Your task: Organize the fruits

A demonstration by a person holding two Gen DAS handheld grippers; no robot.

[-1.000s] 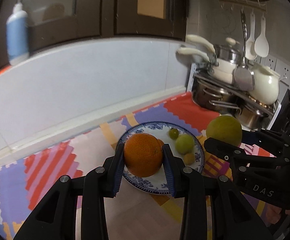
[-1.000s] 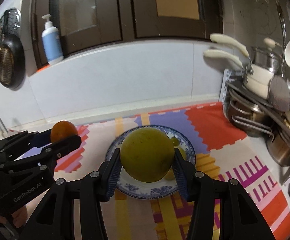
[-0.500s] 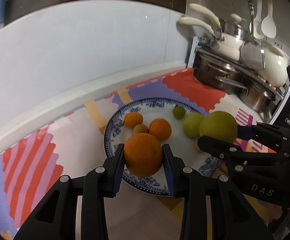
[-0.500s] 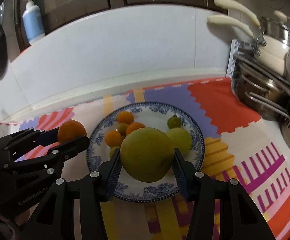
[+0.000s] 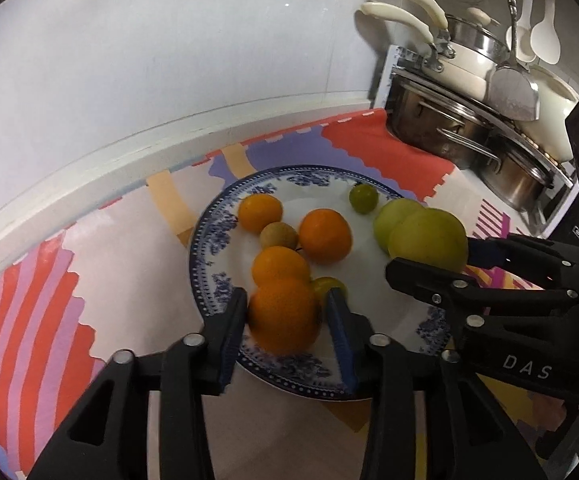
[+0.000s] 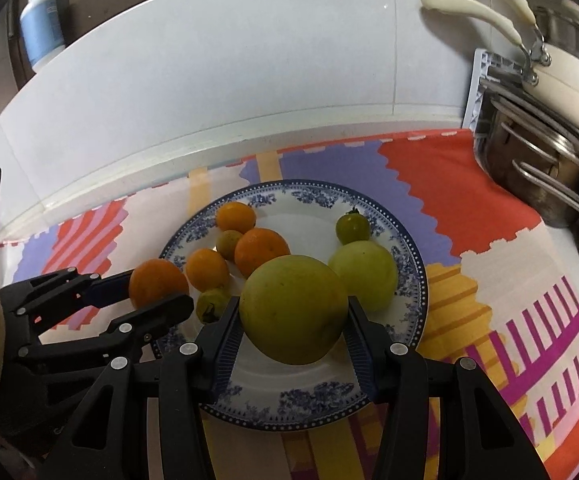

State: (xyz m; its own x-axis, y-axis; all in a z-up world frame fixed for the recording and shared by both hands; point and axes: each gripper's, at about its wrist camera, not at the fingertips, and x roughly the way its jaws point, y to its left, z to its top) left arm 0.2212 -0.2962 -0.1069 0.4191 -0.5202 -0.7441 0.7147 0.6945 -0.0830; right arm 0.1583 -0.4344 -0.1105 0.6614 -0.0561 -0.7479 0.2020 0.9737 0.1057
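A blue-and-white plate [image 5: 209, 240] [image 6: 413, 272] holds several oranges, small green fruits and a pale green fruit [image 6: 363, 274]. My left gripper [image 5: 285, 296] hangs over the plate's near left rim. Its jaws are opening, and a blurred orange [image 5: 283, 320] sits between them with a gap at the right pad. My right gripper [image 6: 292, 304] is shut on a large yellow-green fruit [image 6: 293, 312] low over the plate's front part. Each gripper shows in the other's view: the left gripper [image 6: 157, 288] and the right gripper [image 5: 429, 256].
The plate lies on a colourful striped mat [image 6: 489, 208] against a white backsplash [image 6: 249, 72]. A rack of steel pots and pans [image 5: 469, 128] stands at the right, with spoons hanging above. A blue soap bottle [image 6: 39, 28] is on the ledge at far left.
Both grippers have come down and closer to the plate. The left jaws have widened off the orange, which now looks blurred. The right grip on the yellow-green fruit is unchanged.
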